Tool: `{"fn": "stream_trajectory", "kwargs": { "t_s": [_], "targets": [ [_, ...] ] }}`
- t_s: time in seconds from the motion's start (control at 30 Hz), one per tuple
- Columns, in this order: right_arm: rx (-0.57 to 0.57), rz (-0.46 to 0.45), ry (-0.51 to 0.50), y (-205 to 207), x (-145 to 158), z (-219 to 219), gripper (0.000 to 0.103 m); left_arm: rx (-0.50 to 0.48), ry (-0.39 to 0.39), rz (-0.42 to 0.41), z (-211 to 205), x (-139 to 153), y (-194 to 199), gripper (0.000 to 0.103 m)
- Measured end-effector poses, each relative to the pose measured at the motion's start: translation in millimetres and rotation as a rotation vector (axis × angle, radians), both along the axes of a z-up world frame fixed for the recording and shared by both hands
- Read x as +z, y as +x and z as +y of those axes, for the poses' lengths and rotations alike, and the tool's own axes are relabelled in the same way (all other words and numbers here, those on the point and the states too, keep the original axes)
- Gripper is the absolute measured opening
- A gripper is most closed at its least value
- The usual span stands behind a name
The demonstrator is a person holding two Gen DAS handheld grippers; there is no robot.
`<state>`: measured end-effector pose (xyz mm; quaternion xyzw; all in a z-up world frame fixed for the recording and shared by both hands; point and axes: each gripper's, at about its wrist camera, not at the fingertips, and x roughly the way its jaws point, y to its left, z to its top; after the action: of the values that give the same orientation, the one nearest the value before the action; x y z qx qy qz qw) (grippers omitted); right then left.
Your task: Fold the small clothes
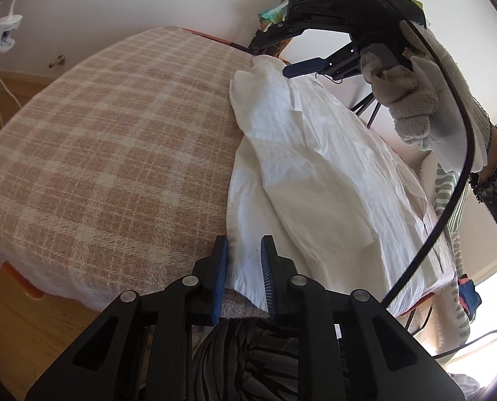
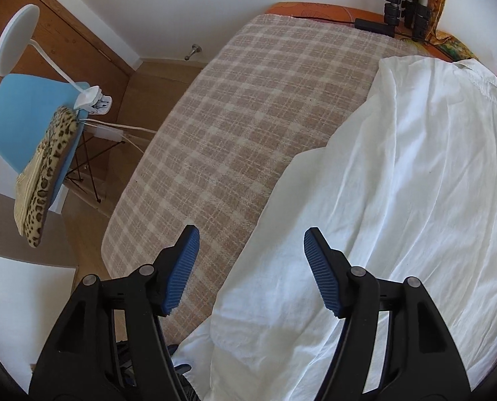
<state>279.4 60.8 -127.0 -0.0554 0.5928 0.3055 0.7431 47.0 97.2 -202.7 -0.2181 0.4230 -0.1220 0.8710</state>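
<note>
A white garment (image 1: 315, 180) lies lengthwise along the right side of a table under a pink-and-cream checked cloth (image 1: 114, 153). My left gripper (image 1: 245, 250) is at the garment's near edge, its blue pads a narrow gap apart with the white hem between them. My right gripper (image 1: 275, 56), held in a gloved hand, hovers over the garment's far end with fingers spread. In the right wrist view the right gripper (image 2: 252, 234) is open and empty above the garment (image 2: 399, 183), at its left edge by the checked cloth (image 2: 248, 100).
A blue chair (image 2: 24, 117) with a leopard-print item (image 2: 44, 180) and a white clip lamp (image 2: 14, 40) stands left of the table. A tripod (image 2: 405, 0) and colourful cloth are at the far right corner. A striped green-white cloth (image 1: 452, 207) hangs at the right. A black cable (image 1: 449, 200) crosses the garment.
</note>
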Motion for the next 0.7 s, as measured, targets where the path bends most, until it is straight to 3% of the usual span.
{"fn": "stream_trajectory", "kwargs": {
  "t_s": [0.3, 0.57, 0.7],
  "targets": [
    [-0.092, 0.008, -0.172, 38, -44, 36, 0.068, -0.029, -0.13, -0.049, 5, 8, -4, 0.004],
    [-0.054, -0.036, -0.306, 42, -60, 54, 0.068, -0.073, -0.15, -0.084, -6, 22, -1, 0.003],
    [-0.052, -0.09, -0.353, 40, -61, 51, 0.035, -0.103, -0.134, -0.086, -16, 25, 2, 0.003]
  ]
}}
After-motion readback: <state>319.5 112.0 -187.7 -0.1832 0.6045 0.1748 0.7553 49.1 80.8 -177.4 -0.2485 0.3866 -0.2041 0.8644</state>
